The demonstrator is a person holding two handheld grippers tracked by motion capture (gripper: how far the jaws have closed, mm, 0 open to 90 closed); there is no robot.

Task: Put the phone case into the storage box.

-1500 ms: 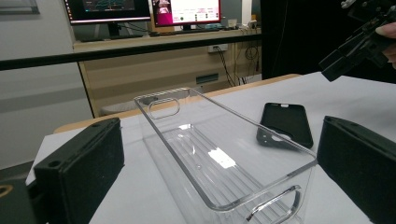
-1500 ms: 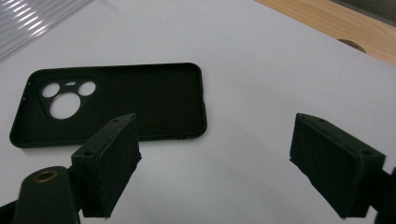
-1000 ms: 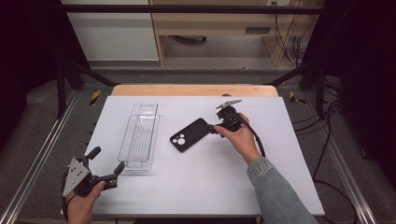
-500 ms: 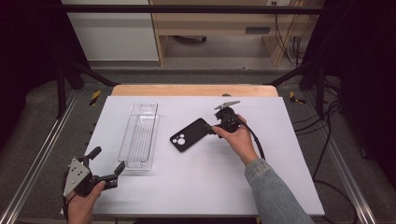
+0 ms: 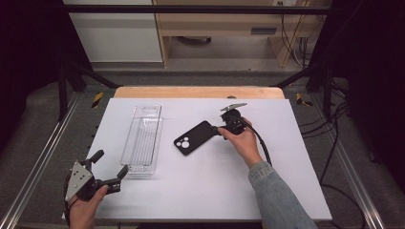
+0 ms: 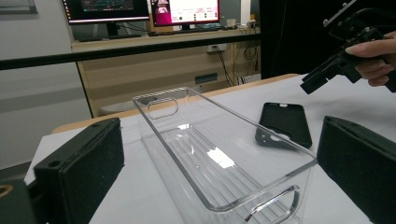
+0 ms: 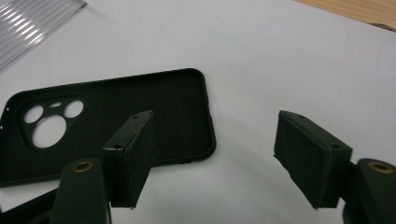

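While the right gripper hangs at the near-right end of the black phone case, its fingers have just been closing but stand apart w/ nothing pressed btwn them; one sits over the case's corner, the other over bare white surface. Case lies flat, inside up, camera cutouts toward the clear tray, just beside it, not touching. Fingertips are hard to make out in the high view. Left gripper rests near the tray's close end, fingers wide, holding nothing; tray's near edge cut off in the left gripper view.
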